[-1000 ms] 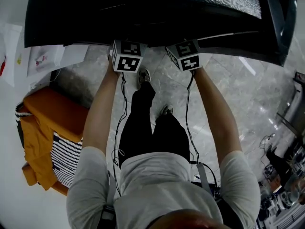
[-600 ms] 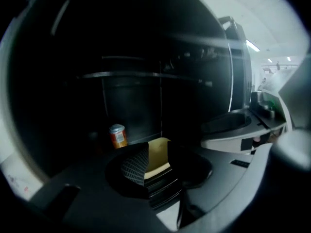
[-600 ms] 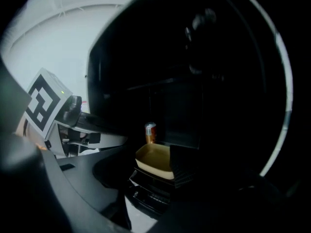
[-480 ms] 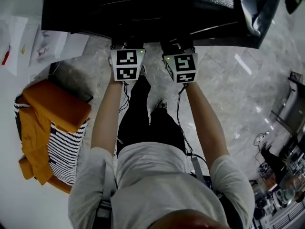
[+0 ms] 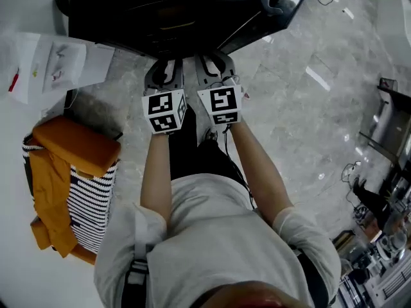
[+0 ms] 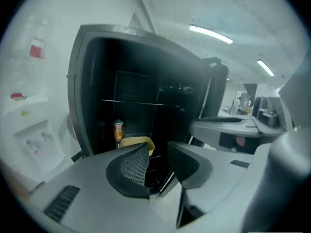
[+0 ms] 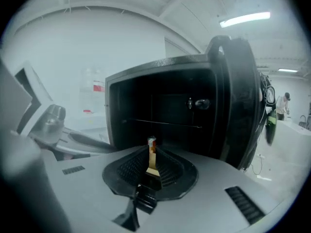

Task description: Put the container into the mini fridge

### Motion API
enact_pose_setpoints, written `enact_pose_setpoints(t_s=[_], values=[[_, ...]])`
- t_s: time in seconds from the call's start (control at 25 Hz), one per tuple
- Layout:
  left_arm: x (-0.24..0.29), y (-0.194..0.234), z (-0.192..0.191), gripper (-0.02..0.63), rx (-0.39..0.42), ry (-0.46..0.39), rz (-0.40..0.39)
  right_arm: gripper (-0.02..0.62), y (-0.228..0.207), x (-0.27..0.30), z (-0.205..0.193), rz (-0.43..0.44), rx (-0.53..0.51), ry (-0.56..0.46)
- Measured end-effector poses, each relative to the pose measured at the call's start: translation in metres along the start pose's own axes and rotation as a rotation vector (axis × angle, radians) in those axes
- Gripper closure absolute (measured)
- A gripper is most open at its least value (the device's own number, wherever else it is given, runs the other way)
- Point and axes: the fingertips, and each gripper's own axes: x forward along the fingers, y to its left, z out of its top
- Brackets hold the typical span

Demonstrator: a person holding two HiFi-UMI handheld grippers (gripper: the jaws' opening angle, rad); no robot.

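- Facing the open mini fridge (image 6: 146, 47), the left tongs (image 6: 158, 152) and the right tongs (image 7: 151, 166) sit side by side, close together, both aimed into its dark inside.
- Left tongs: released, jaws clearly apart with nothing between them.
- Right tongs: jaws have just been closing and are now nearly clenched. Only a thin slit is left, and nothing is held in it.
- The container (image 6: 138, 141), a pale tan tub, is already inside the fridge on the bottom level. It lies straight ahead of the left tongs, just beyond the jaw tips and well apart from them.
- A can (image 6: 118, 130) with an orange label stands upright in the fridge just to the left of the container. It shows as a sliver through the slit of the right tongs.
- The fridge door (image 7: 238, 106) stands swung open to the right of the right tongs.
- Sheets of paper (image 5: 51, 63) lie to the left of the left tongs.
- An orange cloth (image 5: 70, 146) on a striped bag (image 5: 90, 204) lies behind the paper, nearer the person.
- Grey stone floor (image 5: 302, 120) shows to the right of the right tongs.
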Motion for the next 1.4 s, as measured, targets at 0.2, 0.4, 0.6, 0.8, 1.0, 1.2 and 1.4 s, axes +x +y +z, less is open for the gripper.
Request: enact_pose_setpoints(t_s=[0.2, 0.4, 0.6, 0.8, 1.0, 1.2, 1.4], values=[[-0.034, -0.033, -0.004, 0.506, -0.014, 0.029, -0.003, 0.535, -0.004, -0.041, 0.006, -0.028, 0.071, 0.01], [-0.054, -0.047, 0.004, 0.568, 0.016, 0.031, 0.025, 0.541, -0.01, -0.082, 0.011, -0.066, 0.102, -0.003], [-0.084, -0.068, 0.031, 0.584, 0.032, -0.039, 0.044, 0.549, -0.027, -0.133, 0.021, -0.11, 0.126, -0.06], [-0.123, -0.094, 0.046, 0.594, 0.049, -0.096, 0.097, 0.554, -0.025, -0.183, 0.047, -0.121, 0.119, -0.134], [-0.158, -0.134, 0.06, 0.594, 0.072, -0.146, 0.071, 0.557, -0.016, -0.225, 0.071, -0.092, 0.085, -0.189], [-0.191, -0.162, 0.077, 0.594, 0.079, -0.191, 0.069, 0.558, -0.011, -0.259, 0.089, -0.075, 0.062, -0.205], [-0.217, -0.179, 0.085, 0.594, 0.106, -0.233, 0.067, 0.558, -0.005, -0.283, 0.099, -0.067, 0.044, -0.242]])
